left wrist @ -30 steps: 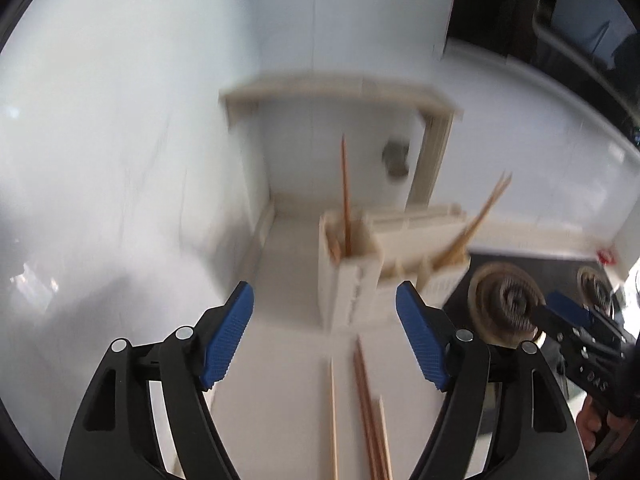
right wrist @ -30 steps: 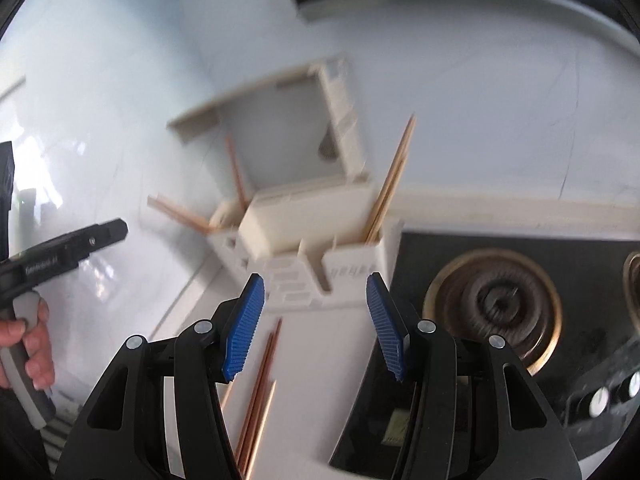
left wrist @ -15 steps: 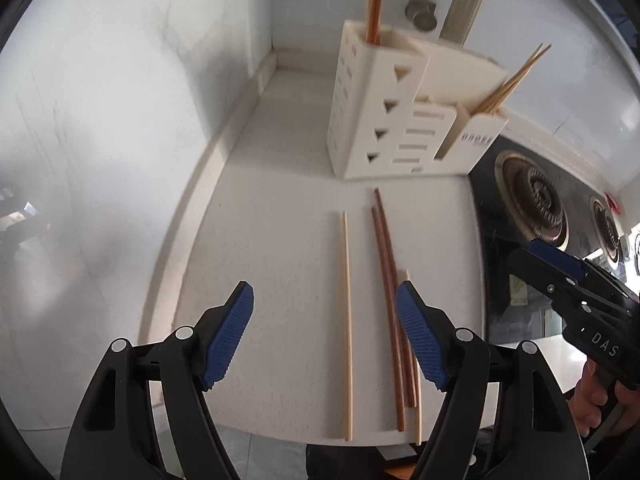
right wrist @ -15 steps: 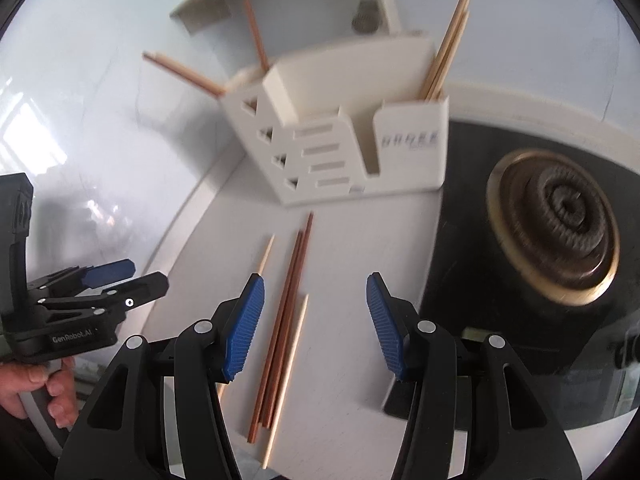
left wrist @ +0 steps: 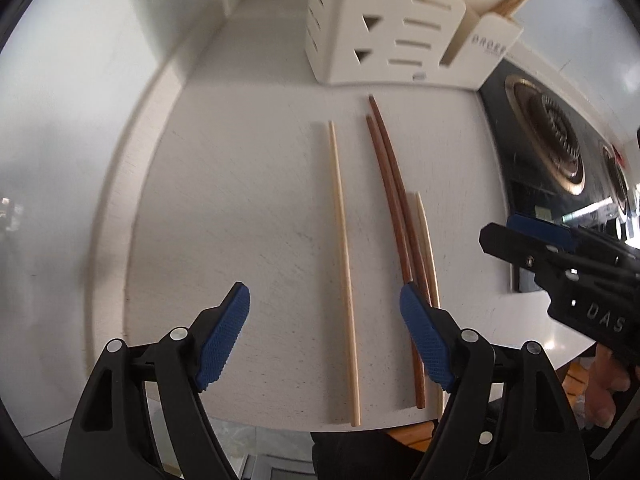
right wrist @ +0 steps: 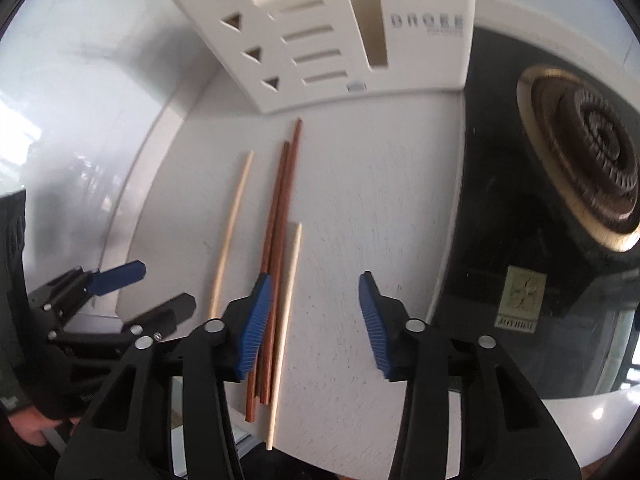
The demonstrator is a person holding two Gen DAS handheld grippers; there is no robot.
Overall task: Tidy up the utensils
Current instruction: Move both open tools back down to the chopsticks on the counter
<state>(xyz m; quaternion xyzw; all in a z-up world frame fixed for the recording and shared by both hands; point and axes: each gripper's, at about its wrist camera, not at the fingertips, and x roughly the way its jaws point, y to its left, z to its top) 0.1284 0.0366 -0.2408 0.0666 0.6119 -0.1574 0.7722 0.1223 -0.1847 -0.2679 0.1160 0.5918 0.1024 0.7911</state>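
Four chopsticks lie on the white surface [left wrist: 248,184], running from the near edge toward the white utensil holder [left wrist: 392,36] at the top of both frames. In the left wrist view, the left claw [left wrist: 324,316] hangs over them with its jaws wide apart and nothing gripped: the lone pale chopstick [left wrist: 342,240] runs up the middle of the gap, touching neither blue pad, while the dark brown pair [left wrist: 394,200] and the shorter pale chopstick [left wrist: 426,236] pass just under and beside the right-hand pad.

In the right wrist view, the right claw [right wrist: 316,300] has just been narrowing its jaws, yet they stay apart with only bare surface between them. The brown pair and the short pale chopstick [right wrist: 290,300] lie just left of its left pad, the brown ones partly hidden behind it.

Both claws tip steeply down toward the surface. A hand [left wrist: 608,376] grips the right tool at the lower right of the left view. The gas burner [right wrist: 588,152] sits at the right, and more chopsticks stand in the holder's compartments.
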